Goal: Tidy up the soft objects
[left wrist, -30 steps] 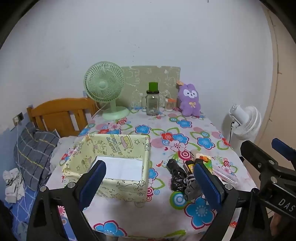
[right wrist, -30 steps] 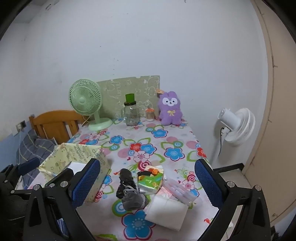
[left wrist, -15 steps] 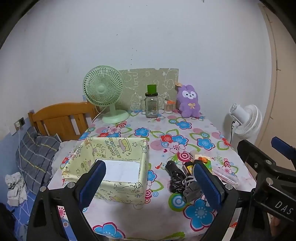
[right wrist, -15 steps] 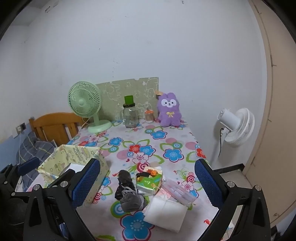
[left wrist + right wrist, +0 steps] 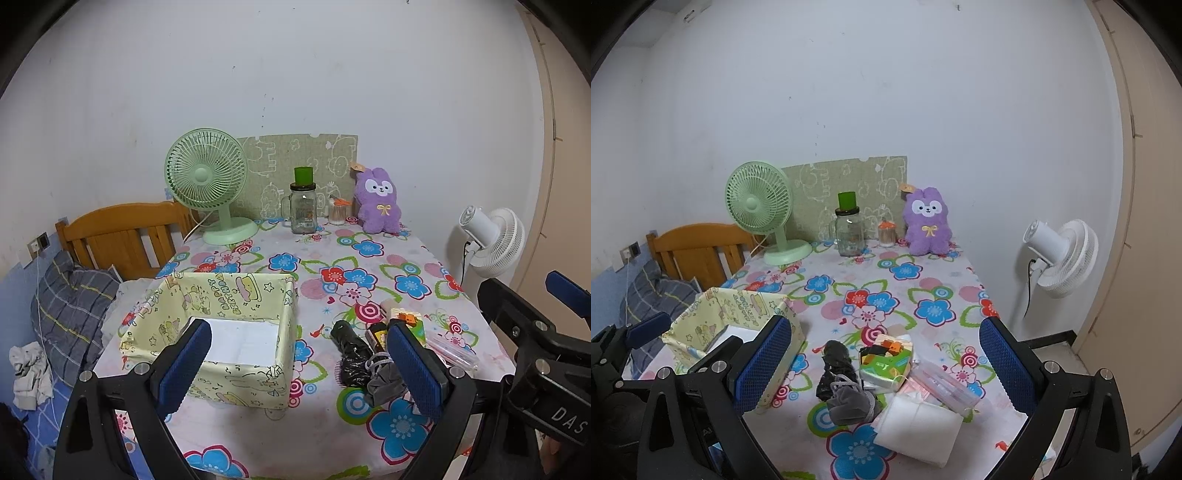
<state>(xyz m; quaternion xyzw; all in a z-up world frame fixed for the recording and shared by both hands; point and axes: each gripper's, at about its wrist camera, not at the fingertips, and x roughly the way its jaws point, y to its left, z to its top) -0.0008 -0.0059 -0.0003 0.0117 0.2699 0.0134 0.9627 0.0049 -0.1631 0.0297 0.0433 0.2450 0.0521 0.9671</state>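
Note:
A yellow fabric bin [image 5: 229, 325] stands at the table's front left, with a white sheet inside; it also shows in the right wrist view [image 5: 738, 314]. To its right lies a pile: a black bag [image 5: 834, 365], a grey pouch [image 5: 849, 404], a green tissue pack [image 5: 886, 363], a white folded cloth [image 5: 918, 430] and a clear packet [image 5: 942, 382]. A purple plush rabbit [image 5: 378, 201] sits at the far edge. My left gripper [image 5: 299, 369] is open and empty above the front edge. My right gripper [image 5: 886, 373] is open and empty above the pile.
At the back stand a green desk fan [image 5: 210, 184], a glass jar with green lid [image 5: 303, 206], a small toothpick jar [image 5: 339, 212] and a patterned board [image 5: 295, 166]. A white floor fan [image 5: 491, 236] is right of the table; a wooden chair [image 5: 118, 236] and bedding are left.
Both grippers have drawn back and risen slightly, so the table sits a little lower and farther in both views. Nothing on the table has moved.

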